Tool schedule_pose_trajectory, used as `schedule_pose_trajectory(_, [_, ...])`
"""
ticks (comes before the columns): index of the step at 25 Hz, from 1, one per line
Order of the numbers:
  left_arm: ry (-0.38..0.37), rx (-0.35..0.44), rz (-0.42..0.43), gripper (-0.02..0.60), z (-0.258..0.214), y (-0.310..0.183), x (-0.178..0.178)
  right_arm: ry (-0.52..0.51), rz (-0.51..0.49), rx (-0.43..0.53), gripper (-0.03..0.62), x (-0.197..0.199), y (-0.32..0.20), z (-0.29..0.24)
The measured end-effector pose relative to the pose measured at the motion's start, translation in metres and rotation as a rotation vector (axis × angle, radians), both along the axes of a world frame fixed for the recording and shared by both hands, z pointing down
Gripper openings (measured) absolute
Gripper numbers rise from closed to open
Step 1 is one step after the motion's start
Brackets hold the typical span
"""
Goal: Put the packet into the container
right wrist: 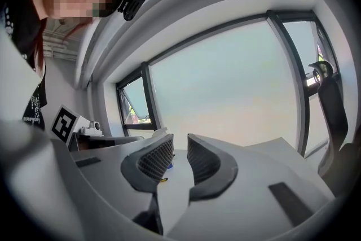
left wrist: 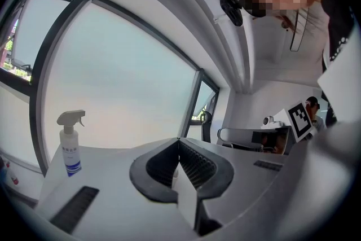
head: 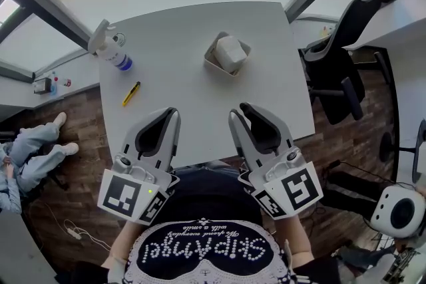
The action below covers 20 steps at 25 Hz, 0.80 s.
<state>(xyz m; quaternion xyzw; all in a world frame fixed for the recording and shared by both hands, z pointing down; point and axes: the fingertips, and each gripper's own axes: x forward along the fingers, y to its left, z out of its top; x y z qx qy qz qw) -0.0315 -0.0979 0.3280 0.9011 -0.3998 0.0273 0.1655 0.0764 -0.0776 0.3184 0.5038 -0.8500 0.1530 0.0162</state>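
Observation:
On the white table (head: 180,23), toward its far side, a beige square container (head: 212,62) holds a white packet (head: 230,52). Both grippers hover over the near edge of the table, well short of the container. My left gripper (head: 174,115) is at the left with its jaws together and nothing in them; in the left gripper view its pads (left wrist: 186,162) meet at the tip of the left gripper (left wrist: 179,141). A narrow gap shows between the jaws of my right gripper (head: 237,114), and the right gripper (right wrist: 179,148) has only bare table in that gap.
A spray bottle (head: 113,53) (left wrist: 70,144) stands at the table's far left corner, and a yellow cutter (head: 131,93) lies nearer. A black office chair (head: 339,70) is right of the table. A person's legs (head: 30,153) rest on the floor at left.

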Motion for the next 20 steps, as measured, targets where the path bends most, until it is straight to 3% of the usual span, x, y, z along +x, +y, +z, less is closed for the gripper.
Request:
schedule_pose_trajectory(9, [-0.002, -0.002, 0.005, 0.008, -0.001, 0.001, -0.001, -0.031, 0.000, -0.052, 0.080, -0.003, 0.019, 0.010])
schedule_pose_trajectory(20, [-0.010, -0.010, 0.027, 0.008, 0.002, 0.004, 0.006, -0.024, 0.014, -0.045, 0.037, 0.002, 0.021, 0.013])
